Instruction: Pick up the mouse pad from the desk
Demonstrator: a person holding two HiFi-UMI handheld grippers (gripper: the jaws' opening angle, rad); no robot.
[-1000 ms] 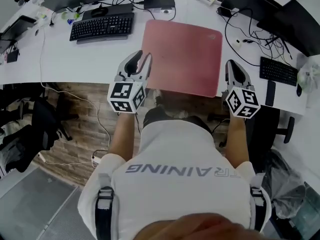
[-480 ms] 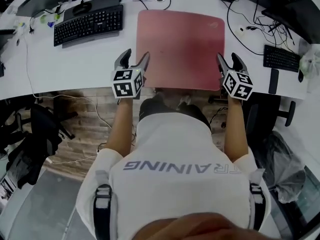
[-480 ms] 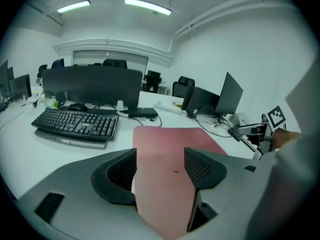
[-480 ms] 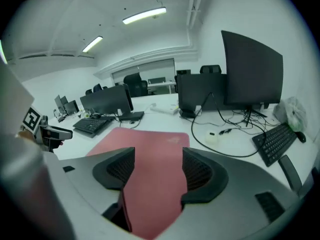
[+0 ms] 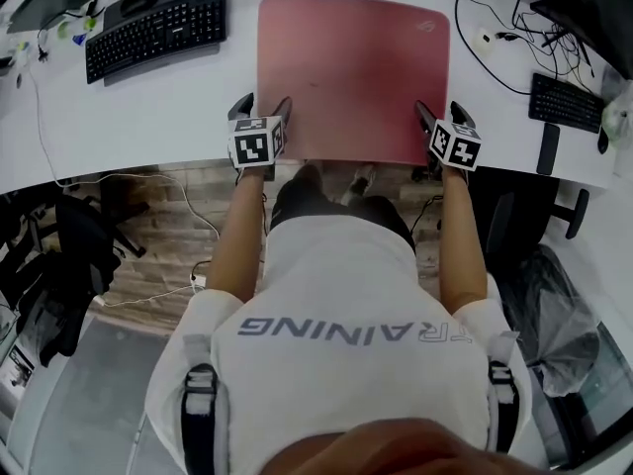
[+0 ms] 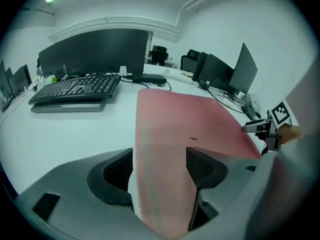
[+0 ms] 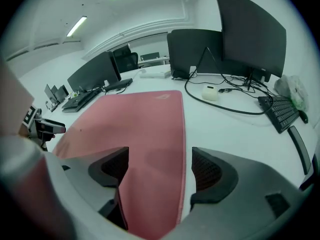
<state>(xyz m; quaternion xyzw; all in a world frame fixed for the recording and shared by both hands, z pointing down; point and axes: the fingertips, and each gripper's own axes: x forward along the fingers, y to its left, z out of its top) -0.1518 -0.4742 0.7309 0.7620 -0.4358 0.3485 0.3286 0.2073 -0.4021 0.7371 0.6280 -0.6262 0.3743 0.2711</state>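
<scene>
A large red mouse pad lies flat on the white desk, its near edge at the desk's front. My left gripper straddles the pad's near left corner, and the red edge runs between its jaws without touching either pad. My right gripper straddles the near right corner, with the pad's right edge lying between its jaws. Both sets of jaws have just been opening and now stand wide, pressing on nothing. The right gripper's marker cube shows across the pad in the left gripper view.
A black keyboard and a monitor sit at the far left. A second keyboard, cables and dark monitors crowd the right side. A small white device lies right of the pad. Office chairs stand below the desk.
Both grippers have come down to the pad's near corners. The right jaws went from shut to wide open, and the left jaws opened wider. The pad has not moved on the desk.
</scene>
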